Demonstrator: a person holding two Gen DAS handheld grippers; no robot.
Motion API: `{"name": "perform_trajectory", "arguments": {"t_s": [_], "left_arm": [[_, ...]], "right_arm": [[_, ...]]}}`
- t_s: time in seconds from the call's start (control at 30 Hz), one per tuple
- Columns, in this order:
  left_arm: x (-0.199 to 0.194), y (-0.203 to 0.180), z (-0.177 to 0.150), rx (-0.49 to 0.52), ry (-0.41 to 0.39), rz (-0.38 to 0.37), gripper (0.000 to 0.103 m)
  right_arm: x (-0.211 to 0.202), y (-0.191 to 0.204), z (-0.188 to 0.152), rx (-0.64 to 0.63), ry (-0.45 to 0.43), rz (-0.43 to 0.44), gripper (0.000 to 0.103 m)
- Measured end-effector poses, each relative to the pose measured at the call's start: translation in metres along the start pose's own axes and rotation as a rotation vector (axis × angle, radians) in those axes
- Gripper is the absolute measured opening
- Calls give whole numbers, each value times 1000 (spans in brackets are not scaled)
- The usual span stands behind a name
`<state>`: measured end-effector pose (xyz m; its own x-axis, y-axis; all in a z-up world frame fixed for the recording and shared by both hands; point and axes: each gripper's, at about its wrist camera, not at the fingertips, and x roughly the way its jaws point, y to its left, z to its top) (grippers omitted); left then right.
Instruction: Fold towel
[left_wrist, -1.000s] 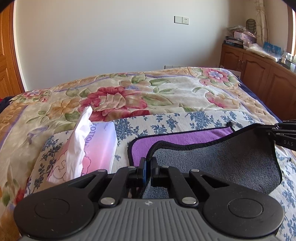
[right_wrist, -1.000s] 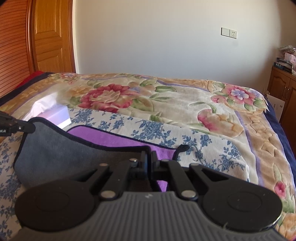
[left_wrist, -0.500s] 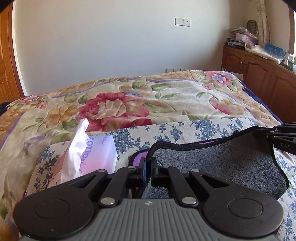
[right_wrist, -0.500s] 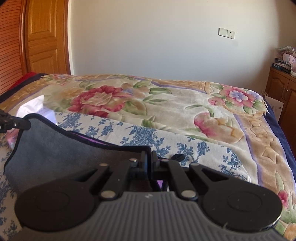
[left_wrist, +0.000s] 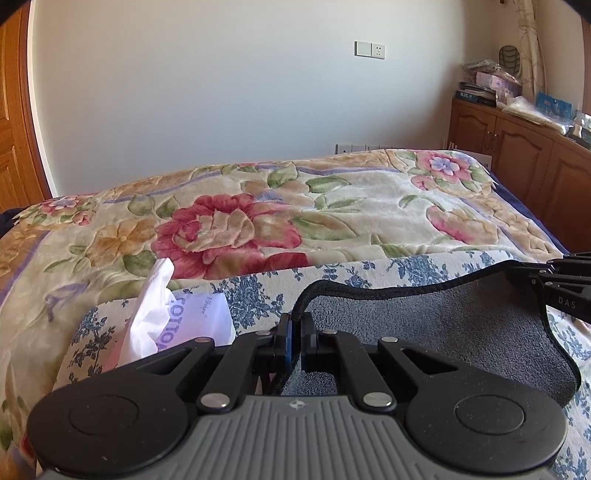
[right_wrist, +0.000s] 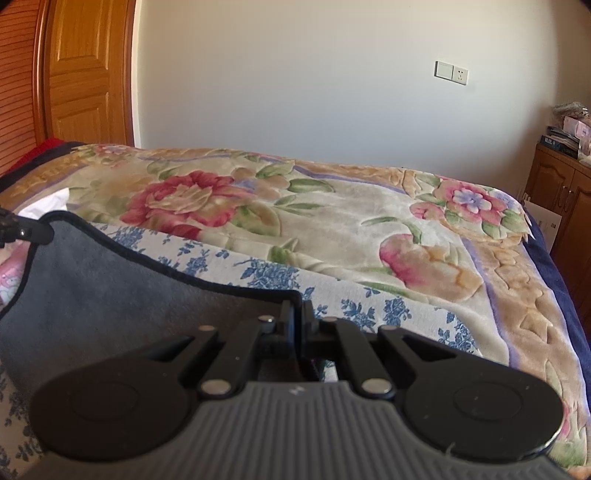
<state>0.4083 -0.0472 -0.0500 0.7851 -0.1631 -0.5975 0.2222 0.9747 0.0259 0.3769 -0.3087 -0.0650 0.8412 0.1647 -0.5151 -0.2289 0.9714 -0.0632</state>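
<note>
The towel (left_wrist: 436, 328) is hanging as a soft grey plush sheet bound in a corded black hem, and it is sagging in a shallow curve between the two tongs above the bed. The left gripper (left_wrist: 294, 334) is pinching the hem at one corner, its black jaws pressed narrow on the cord. The right gripper (right_wrist: 298, 325) is clamping the other corner the same way, jaws nearly closed on the hem. In the left view the right gripper is showing at the right edge, gripping the far corner; in the right view the left one is showing as a dark tip at the left edge.

Under the towel a blue-flowered cloth (left_wrist: 258, 295) is lying flat, thin and woven, and beyond it a thick fleecy blanket (left_wrist: 332, 206) with embossed red and pink blooms is covering the bed. A tissue pack (left_wrist: 173, 325), glossy plastic with a crumpled white sheet sticking up, is sitting just beside the left gripper, close to the towel's left edge.

The blanket is stretching open ahead of both tongs up to the plain wall. A wooden cabinet (left_wrist: 517, 147) is standing well apart on the right, and a panelled door (right_wrist: 81, 74) on the left
</note>
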Motion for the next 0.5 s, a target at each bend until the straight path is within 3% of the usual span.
{"name": "perform_trajectory", "arguments": {"t_s": [0.5], "left_arm": [[30, 6, -1, 0, 32, 26, 5]], "right_arm": [[31, -2, -5, -17, 60, 1, 4]]}}
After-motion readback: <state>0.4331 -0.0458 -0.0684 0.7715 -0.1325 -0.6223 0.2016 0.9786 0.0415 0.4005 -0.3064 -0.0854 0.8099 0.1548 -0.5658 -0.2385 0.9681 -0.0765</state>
